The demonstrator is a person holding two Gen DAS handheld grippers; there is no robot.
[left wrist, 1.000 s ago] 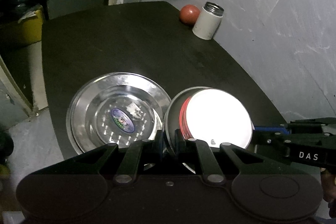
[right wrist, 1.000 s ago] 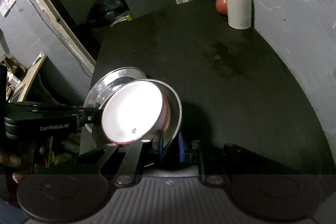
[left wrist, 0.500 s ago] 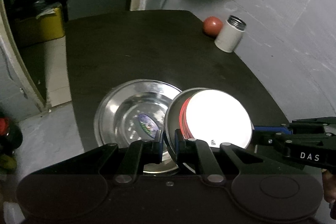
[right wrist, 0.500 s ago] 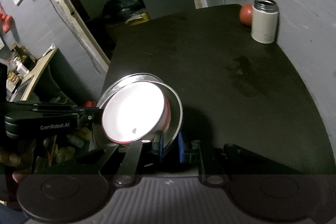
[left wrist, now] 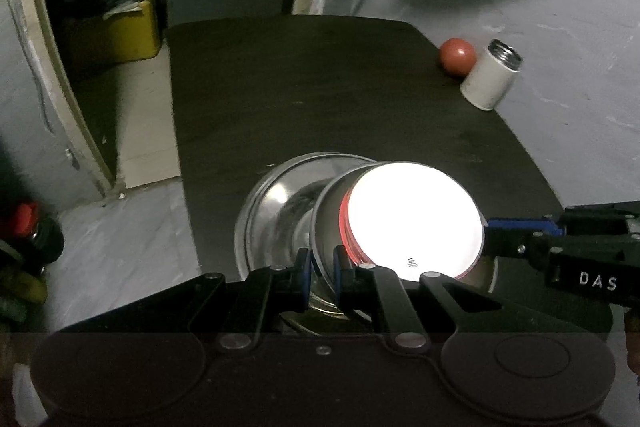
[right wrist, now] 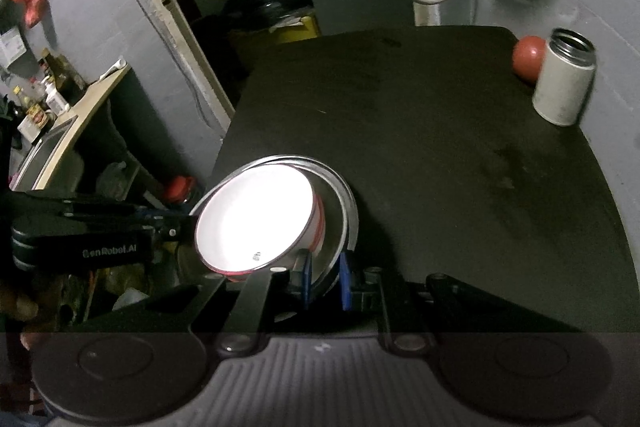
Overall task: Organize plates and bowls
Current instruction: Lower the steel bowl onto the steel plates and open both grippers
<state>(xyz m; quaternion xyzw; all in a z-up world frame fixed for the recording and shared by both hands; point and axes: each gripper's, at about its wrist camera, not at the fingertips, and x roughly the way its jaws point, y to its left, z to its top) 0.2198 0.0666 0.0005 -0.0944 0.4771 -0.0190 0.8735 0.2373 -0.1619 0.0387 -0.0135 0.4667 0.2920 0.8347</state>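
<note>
A small steel plate (left wrist: 326,223) carries a white bowl with a red outside (left wrist: 414,215). My left gripper (left wrist: 320,267) is shut on the plate's left rim. My right gripper (right wrist: 324,281) is shut on its right rim; the plate (right wrist: 340,223) and bowl (right wrist: 254,219) show there too. Both hold it tilted above a larger steel plate (left wrist: 276,211) that lies on the black table (left wrist: 300,87) near its front left edge. The larger plate is mostly hidden in the right wrist view.
A white steel-rimmed canister (left wrist: 490,77) and a red ball (left wrist: 458,55) stand at the table's far right, against the grey wall; both also show in the right wrist view, canister (right wrist: 564,79), ball (right wrist: 528,57). The floor drops off left of the table.
Both grippers have carried the small plate and bowl left and up, so it now overlaps the larger plate much more. The grips are unchanged.
</note>
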